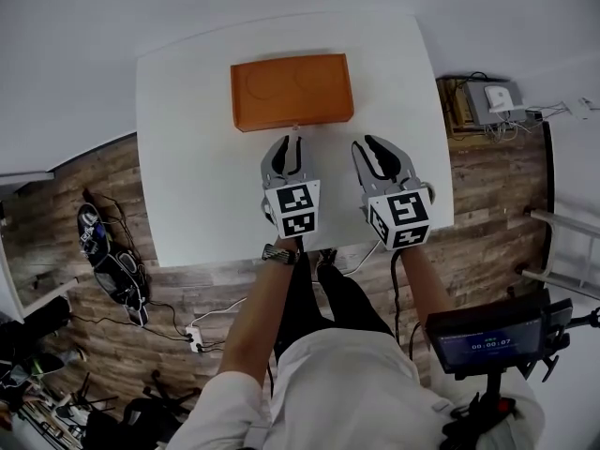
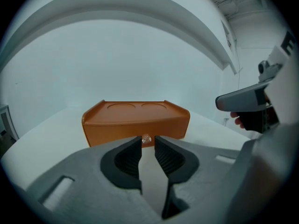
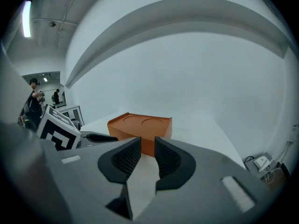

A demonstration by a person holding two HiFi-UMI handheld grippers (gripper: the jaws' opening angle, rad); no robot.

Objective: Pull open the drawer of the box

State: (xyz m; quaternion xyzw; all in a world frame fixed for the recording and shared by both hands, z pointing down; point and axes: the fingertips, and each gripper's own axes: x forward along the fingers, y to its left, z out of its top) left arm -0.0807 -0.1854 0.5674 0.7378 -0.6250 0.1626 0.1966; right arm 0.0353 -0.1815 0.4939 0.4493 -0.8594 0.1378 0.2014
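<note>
Tongs on the person's left side (image 1: 292, 143) point at the front face of the orange box (image 1: 292, 92), which sits on the white tabletop (image 1: 197, 157) near its far edge. In the left gripper view, the left tongs (image 2: 148, 141) are only narrowly apart, and a small clear knob (image 2: 146, 138) on the box front (image 2: 135, 120) stands right at their tips, in the gap. Whether the pads touch the knob cannot be told. The box top has two shallow round hollows.

The right tongs (image 1: 367, 146) are beside the left ones, over the bare tabletop, near the box's front right corner but apart from it. In the right gripper view, these tongs (image 3: 147, 143) show the same narrow gap with nothing between them, and the box (image 3: 140, 125) is just ahead.
</note>
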